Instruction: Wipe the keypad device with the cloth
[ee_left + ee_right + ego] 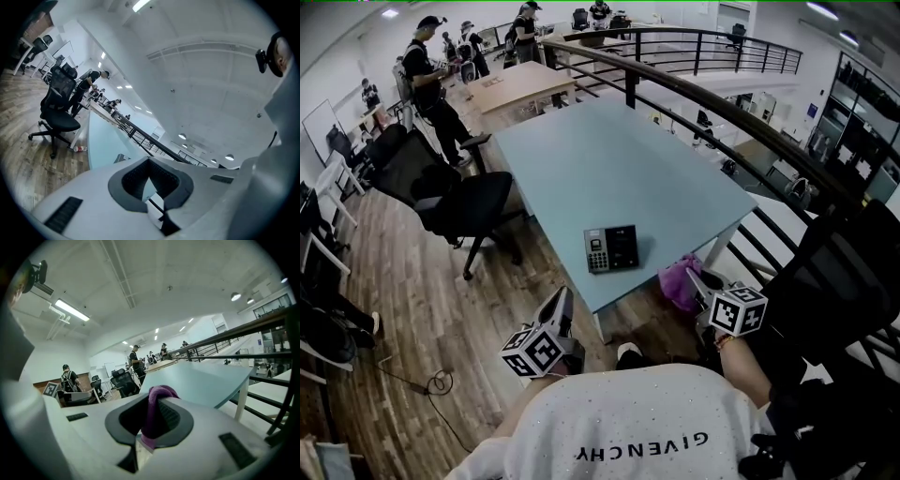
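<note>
Head view puts you before any wiping: your right gripper (701,284) pinches the purple cloth (679,283) just off the table (609,159) edge, your left gripper (558,306) is closed on nothing, and the keypad device (611,248) lies untouched near that edge.

Keypad device (611,248) sits on the table (609,159), near the front edge. Chair (459,202) stands left of the table, railing (722,122) runs along its right. Left gripper (558,307) is before the front edge, left of the device. Right gripper (696,281) is off the front right corner, cloth (678,283) between its jaws. People (427,80) stand behind, far left.
</note>
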`<action>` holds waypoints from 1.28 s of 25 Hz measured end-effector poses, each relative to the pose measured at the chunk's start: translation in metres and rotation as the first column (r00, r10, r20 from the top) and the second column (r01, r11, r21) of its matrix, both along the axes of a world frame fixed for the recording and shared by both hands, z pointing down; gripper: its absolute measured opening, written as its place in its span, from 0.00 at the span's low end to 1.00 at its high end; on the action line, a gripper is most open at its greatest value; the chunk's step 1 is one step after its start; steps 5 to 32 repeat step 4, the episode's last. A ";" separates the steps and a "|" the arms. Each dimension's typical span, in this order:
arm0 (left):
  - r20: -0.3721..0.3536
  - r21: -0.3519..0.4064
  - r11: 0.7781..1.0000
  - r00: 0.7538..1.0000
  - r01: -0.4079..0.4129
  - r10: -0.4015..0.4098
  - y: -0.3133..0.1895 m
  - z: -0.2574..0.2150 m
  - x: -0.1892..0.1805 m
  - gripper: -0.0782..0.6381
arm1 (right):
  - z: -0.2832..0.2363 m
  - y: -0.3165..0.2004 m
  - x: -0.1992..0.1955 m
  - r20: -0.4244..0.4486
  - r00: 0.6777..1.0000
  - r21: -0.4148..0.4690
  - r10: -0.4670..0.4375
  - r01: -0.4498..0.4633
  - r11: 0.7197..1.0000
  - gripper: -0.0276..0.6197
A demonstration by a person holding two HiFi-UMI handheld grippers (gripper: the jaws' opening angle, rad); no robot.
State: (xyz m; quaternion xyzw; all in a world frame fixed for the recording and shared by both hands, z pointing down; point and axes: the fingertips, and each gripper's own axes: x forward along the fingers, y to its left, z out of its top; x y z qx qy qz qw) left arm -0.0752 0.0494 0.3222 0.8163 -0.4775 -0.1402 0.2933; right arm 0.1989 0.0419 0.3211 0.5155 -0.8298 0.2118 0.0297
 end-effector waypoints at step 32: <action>0.006 -0.015 1.000 1.000 -0.002 0.002 0.009 -0.019 0.014 0.11 | -0.015 0.008 0.018 0.008 1.000 -0.022 0.017 -0.017 1.000 0.08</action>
